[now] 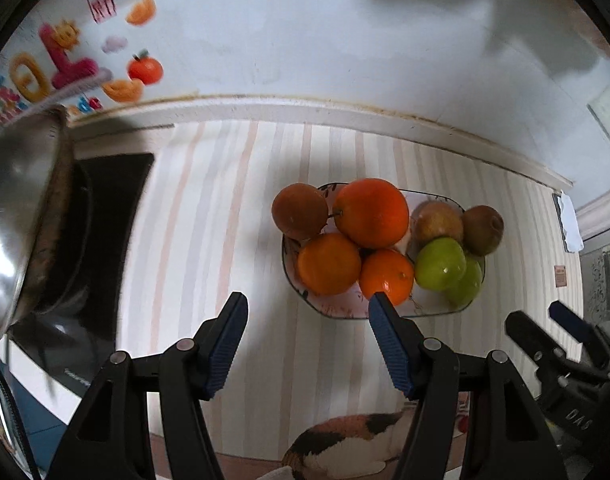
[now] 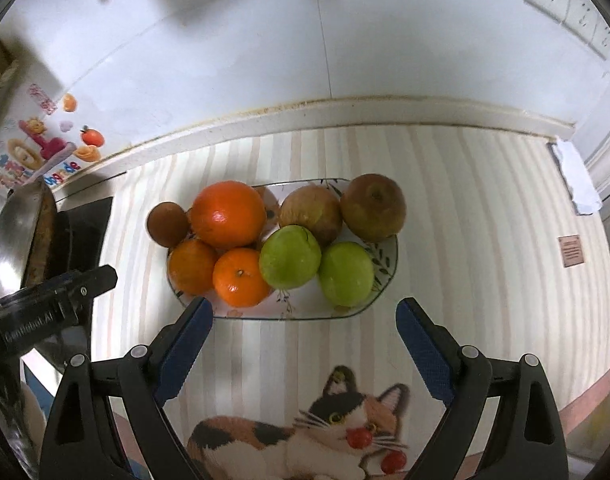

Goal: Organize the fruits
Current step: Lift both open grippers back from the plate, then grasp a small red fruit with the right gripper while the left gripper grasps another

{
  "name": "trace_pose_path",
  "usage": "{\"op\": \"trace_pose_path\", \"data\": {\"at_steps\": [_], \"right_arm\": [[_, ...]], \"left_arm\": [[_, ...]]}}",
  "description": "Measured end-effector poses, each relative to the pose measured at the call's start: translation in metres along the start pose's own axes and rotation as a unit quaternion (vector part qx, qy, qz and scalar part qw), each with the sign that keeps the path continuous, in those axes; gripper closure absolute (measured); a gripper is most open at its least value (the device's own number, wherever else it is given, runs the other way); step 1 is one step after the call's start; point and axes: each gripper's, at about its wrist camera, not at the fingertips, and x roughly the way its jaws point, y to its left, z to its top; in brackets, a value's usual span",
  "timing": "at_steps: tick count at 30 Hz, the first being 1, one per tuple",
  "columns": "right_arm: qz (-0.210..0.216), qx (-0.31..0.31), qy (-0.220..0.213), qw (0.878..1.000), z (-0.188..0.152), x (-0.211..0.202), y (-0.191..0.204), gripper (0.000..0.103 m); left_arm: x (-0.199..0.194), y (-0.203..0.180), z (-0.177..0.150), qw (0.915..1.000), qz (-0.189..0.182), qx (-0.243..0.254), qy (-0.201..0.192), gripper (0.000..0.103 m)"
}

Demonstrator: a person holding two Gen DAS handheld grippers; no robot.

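Above the plate [image 2: 381, 288] of fruit [image 2: 228, 215], your left gripper [image 1: 307, 308] and right gripper [image 2: 305, 312] both hang with jaws apart, nothing between them.

Striped mat [image 2: 485, 220] lies bare around the fruit-crowded plate [image 2: 385, 288].

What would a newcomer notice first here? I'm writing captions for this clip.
The plate heaped with fruit at the centre of the striped mat: a big orange at back left, two green apples in front. Next, the calico cat picture on the mat's near edge, between the fingers of the open right hand-held gripper.
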Motion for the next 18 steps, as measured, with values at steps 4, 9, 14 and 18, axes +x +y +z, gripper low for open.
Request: {"op": "trace_pose_path", "data": {"at_steps": [4, 9, 14, 18], "right_arm": [[0.003, -0.005, -0.027, 1.000, -0.010, -0.033, 0.000, 0.008], [0.012, -0.004, -0.056, 0.998, -0.023, -0.070, -0.001, 0.008], [0.018, -0.009, -0.064, 0.998, -0.032, -0.092, 0.001, 0.008], [0.026, -0.006, -0.064, 0.998, -0.038, -0.100, -0.001, 0.008]], "left_arm": [[-0.028, -0.009, -0.014, 0.9994, 0.012, 0.010, -0.032, 0.042], [-0.060, -0.019, -0.038, 0.9983, 0.006, 0.016, -0.055, 0.042], [-0.075, -0.027, -0.050, 0.9975, 0.009, 0.020, -0.067, 0.042], [-0.073, -0.032, -0.053, 0.9979, 0.006, 0.025, -0.059, 0.042]]}}
